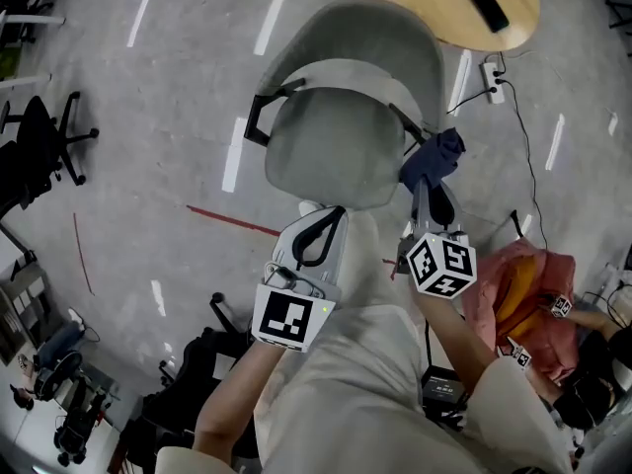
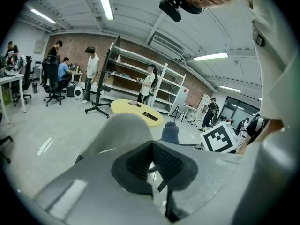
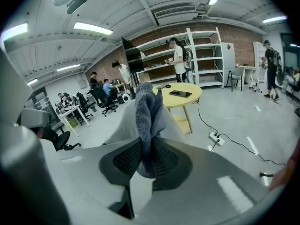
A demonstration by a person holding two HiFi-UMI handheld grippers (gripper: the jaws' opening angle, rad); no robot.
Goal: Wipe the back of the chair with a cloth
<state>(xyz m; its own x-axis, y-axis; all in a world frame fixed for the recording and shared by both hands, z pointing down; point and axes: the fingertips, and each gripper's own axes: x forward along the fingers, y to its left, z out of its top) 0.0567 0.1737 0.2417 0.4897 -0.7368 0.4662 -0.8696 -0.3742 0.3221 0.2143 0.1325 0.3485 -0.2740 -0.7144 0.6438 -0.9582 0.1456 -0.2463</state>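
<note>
— How are the arms held?
— Both forearms reach forward from the body, left arm [image 1: 232,403] and right arm [image 1: 456,336] side by side.
— And the jaws?
— The left gripper [image 1: 326,227] has its jaws drawn together on nothing. The right gripper [image 1: 434,203], a little ahead of it, has its jaws pinched on a blue cloth [image 1: 434,158].
</note>
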